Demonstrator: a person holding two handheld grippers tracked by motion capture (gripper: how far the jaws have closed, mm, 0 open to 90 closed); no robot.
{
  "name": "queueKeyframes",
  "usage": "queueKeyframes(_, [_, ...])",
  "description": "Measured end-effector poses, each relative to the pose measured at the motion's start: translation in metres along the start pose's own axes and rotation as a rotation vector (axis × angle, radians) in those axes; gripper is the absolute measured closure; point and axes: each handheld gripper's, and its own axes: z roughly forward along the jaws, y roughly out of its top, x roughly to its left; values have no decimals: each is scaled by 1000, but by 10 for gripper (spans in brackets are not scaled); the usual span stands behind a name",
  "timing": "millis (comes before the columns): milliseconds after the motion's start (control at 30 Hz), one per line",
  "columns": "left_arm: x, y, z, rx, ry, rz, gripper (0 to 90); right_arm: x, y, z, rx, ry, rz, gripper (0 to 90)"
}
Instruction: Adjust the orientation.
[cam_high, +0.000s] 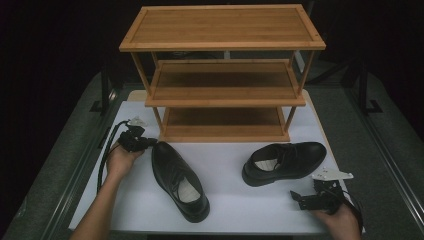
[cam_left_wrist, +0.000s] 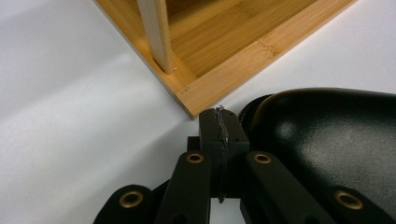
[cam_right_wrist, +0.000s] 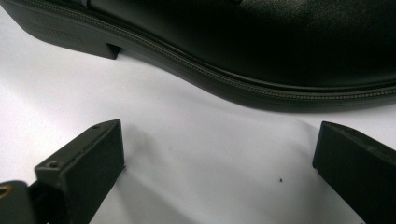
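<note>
Two black leather shoes lie on the white table (cam_high: 235, 205) in front of a three-tier bamboo rack (cam_high: 222, 45). The left shoe (cam_high: 177, 177) points its toe at the rack. My left gripper (cam_high: 145, 144) is shut with nothing in it, its tip right beside that toe. The left gripper view has the closed jaws (cam_left_wrist: 220, 126) next to the glossy toe (cam_left_wrist: 327, 135), close to the rack's bottom corner (cam_left_wrist: 224, 56). The right shoe (cam_high: 290, 157) lies crosswise, toe to the right. My right gripper (cam_high: 296, 199) rests open just short of it; its spread jaws (cam_right_wrist: 219, 144) face the shoe's sole edge (cam_right_wrist: 233, 79).
All three shelves of the rack are bare. The white table surface is bordered by dark grey floor at both sides. Black cables trail from each gripper along the person's forearms at the table's near corners.
</note>
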Motion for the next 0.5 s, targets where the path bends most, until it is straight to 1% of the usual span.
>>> queueKeyframes(67, [1, -2, -1, -10, -8, -7, 900, 0, 0, 0, 0, 0, 0, 15])
queueKeyframes(100, [1, -5, -3, -17, 1, -15, 900, 0, 0, 0, -1, 0, 0, 15])
queueKeyframes(133, [1, -7, -5, -17, 8, -14, 900, 0, 0, 0, -2, 1, 0, 15])
queueKeyframes(200, [1, -11, -10, -14, 10, -20, 900, 0, 0, 0, -2, 1, 0, 15])
queueKeyframes(233, [0, -13, -15, -14, 21, -14, 900, 0, 0, 0, -2, 1, 1, 15])
queueKeyframes(300, [-2, -18, -25, -29, 35, -22, 900, 0, 0, 0, -2, 2, 2, 15])
queueKeyframes(367, [-3, -23, -34, -38, 38, -31, 900, 0, 0, 0, -3, 3, 2, 15])
queueKeyframes(467, [-11, -32, -47, -59, 17, -43, 900, 0, 0, 0, -3, 3, 2, 15])
queueKeyframes(500, [-16, -37, -51, -60, 10, -41, 900, 0, 0, 0, -3, 3, 2, 15])
